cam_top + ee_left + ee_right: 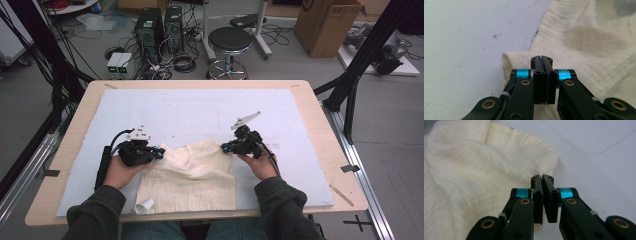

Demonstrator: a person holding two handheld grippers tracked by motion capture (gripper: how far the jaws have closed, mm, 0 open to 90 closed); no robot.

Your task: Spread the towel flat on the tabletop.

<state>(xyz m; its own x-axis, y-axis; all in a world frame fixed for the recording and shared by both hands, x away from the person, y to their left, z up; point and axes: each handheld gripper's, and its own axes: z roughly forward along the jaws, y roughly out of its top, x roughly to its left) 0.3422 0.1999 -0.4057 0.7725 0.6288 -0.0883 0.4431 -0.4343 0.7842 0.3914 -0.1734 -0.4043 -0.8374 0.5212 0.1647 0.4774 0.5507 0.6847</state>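
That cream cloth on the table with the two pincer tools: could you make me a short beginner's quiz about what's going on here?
1. True or false: the left gripper is shut on the cream cloth.
2. Which part of the cloth does the right gripper pinch? A) its middle B) a corner at its edge C) the white tag
3. Fill in: the cloth lies on a pale blue ____ that covers the wooden table.

Key
1. True: its jaws are closed on a folded corner.
2. B: the jaws grip the rounded corner on that hand's side.
3. Mat (a pale blue sheet).
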